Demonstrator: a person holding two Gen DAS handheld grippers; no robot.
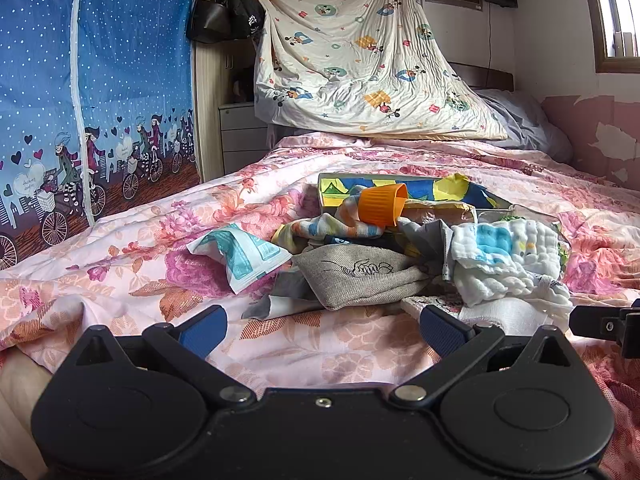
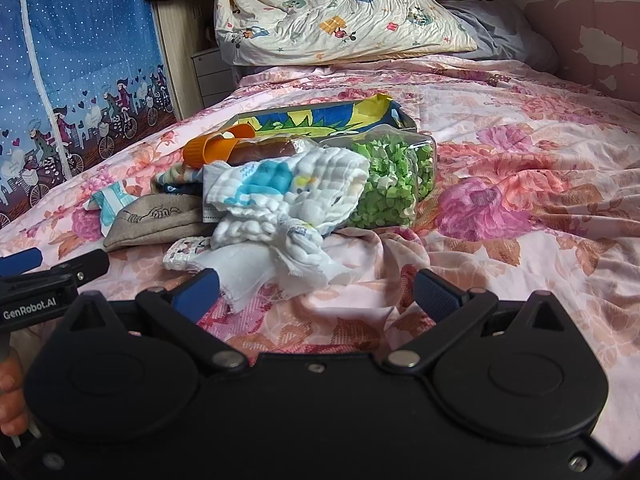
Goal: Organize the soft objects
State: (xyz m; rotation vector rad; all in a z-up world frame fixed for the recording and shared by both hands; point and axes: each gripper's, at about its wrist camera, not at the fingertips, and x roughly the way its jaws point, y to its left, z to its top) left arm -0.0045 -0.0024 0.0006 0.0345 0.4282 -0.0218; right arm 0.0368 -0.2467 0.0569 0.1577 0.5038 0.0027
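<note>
Both grippers hover low over the floral bed cover (image 1: 132, 248) at the near edge of a heap of soft things; neither has taken anything yet. The left gripper (image 1: 322, 326) has its fingers wide apart and empty, facing the grey embroidered pouch (image 1: 360, 276). The right gripper (image 2: 316, 290) is likewise spread and empty, with the white quilted muslin cloth (image 2: 288, 196) lying just ahead of it on the heap.

In my judgement the step is a first pick, and it goes best by taking 1 top-lying piece — the muslin cloth for the right, the pouch for the left — pinching a single fold at its free edge so that nothing beneath is dragged along. The orange cup (image 1: 382, 204) perched on the cloths could roll off if they are tugged.

The right wrist view shows a clear bag of green bits (image 2: 390, 180) behind the muslin cloth — nearly hidden from the left. The left view shows the teal-printed packet (image 1: 244, 256) in full.
</note>
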